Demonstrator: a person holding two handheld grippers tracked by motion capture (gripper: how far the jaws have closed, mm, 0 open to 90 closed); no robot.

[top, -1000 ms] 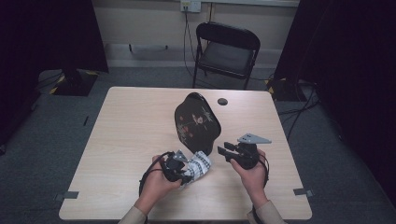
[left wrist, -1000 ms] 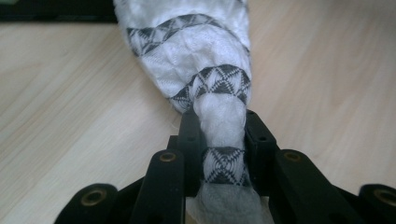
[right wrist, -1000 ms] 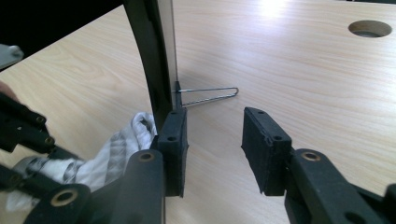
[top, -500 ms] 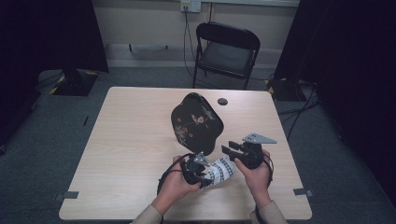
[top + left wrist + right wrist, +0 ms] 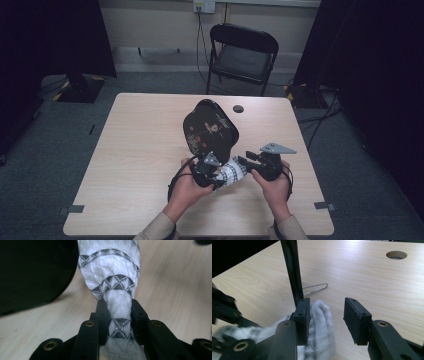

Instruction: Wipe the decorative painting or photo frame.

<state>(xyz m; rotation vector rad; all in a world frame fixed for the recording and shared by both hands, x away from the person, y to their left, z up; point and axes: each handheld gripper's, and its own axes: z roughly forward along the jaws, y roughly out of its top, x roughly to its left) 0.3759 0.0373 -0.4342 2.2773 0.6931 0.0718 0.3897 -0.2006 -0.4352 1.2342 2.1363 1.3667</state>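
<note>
A white cloth with grey triangle bands (image 5: 232, 173) lies bunched on the table between the person's two hands. My left gripper (image 5: 216, 175) is shut on one end of this cloth (image 5: 117, 277), the fabric squeezed between its jaws (image 5: 119, 308). My right gripper (image 5: 245, 161) stands open, and the cloth's other end (image 5: 321, 317) rests against its left jaw. A black lacquered tray (image 5: 209, 130) with a painted scene stands tilted on edge just behind the cloth. Its dark back (image 5: 32, 272) and thin rim (image 5: 291, 270) are close to both grippers.
A thin wire stand (image 5: 315, 289) lies on the wood behind the tray's rim. The table (image 5: 135, 150) has a round cable hole (image 5: 238, 108) near its far edge. A black folding chair (image 5: 243, 55) stands beyond the table. Dark curtains hang on both sides.
The left hand has carried the cloth rightward, bringing its free end between the right gripper's open jaws. The right gripper and the tray have barely moved.
</note>
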